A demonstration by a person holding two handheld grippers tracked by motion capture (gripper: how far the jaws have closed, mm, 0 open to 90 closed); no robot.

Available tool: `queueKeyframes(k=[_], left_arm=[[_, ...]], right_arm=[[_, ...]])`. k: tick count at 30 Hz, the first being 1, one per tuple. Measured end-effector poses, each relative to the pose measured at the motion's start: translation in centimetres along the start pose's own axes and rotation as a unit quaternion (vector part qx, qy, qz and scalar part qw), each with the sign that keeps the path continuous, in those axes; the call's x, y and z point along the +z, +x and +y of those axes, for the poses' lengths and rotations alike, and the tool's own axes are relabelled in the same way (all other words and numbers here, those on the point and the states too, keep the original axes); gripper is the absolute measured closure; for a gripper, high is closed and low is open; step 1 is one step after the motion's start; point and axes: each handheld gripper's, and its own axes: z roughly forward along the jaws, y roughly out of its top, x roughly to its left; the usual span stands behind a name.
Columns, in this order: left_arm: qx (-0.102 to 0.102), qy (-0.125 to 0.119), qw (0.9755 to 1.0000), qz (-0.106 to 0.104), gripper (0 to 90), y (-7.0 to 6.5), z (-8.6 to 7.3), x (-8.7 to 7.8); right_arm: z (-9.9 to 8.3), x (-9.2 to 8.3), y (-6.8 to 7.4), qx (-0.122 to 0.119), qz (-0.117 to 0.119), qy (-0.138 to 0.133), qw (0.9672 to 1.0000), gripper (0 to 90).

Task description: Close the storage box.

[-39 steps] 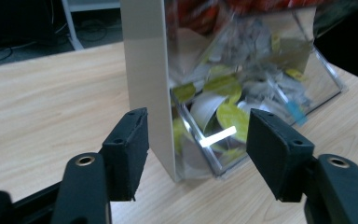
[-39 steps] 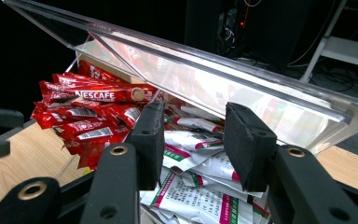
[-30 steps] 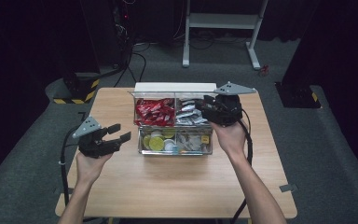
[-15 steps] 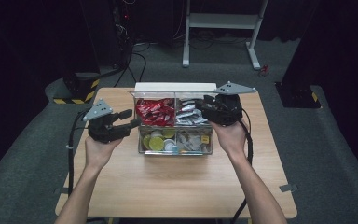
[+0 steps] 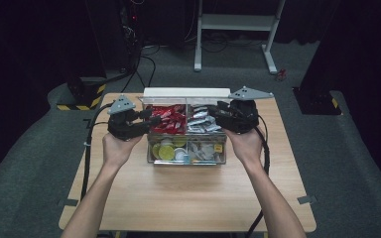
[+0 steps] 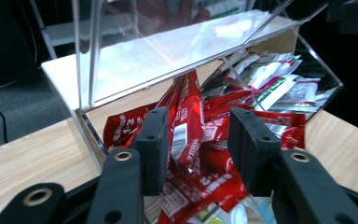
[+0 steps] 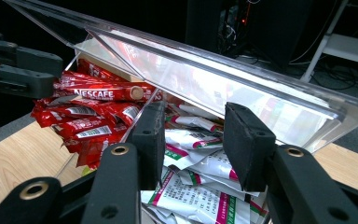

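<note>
A clear plastic box (image 5: 186,159) with its lid (image 5: 186,92) tipped back stands on the wooden table (image 5: 188,198). Red sachets (image 5: 167,119) fill its rear left compartment and white-green sachets (image 5: 201,121) the rear right. My left gripper (image 5: 153,120) reaches in over the box's left wall. Its jaws have just been closing, and one upright red sachet (image 6: 189,121) stands between them with a gap on one side. In its own view the left gripper (image 6: 198,116) is open. My right gripper (image 5: 212,110) hovers open over the white-green sachets (image 7: 200,186), and in its own view (image 7: 196,109) nothing is between its jaws.
Yellow round pods (image 5: 166,148) lie in the front left compartment and small packets (image 5: 206,148) in the front right. A white metal frame (image 5: 238,25) and dark equipment stand beyond the table. Bare wood lies in front of the box.
My left gripper has moved right and up from the table's left side to the box, and its jaws have narrowed. The right gripper has stayed put.
</note>
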Motion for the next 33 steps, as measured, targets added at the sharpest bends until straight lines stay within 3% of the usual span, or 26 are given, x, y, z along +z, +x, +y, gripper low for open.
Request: queueKeyframes(k=[6,18,22,33], left_arm=[[0.008,0.015,0.9999,0.003,62.9,-0.1,0.2,1.1],[0.005,0.023,0.9997,0.003,71.1,-0.2,0.3,2.2],[0.013,0.023,0.9996,0.003,78.8,-0.2,0.3,2.2],[0.028,0.015,0.9995,-0.003,84.8,-0.4,0.5,1.3]], right_arm=[[0.0,0.0,0.0,0.0,0.0,0.0,1.0,59.1],[-0.1,0.1,-0.1,0.003,0.0,0.002,1.0,59.5],[-0.1,0.2,-0.1,0.002,-0.001,0.002,1.0,59.5],[-0.1,0.2,-0.1,0.003,0.0,0.002,1.0,59.5]])
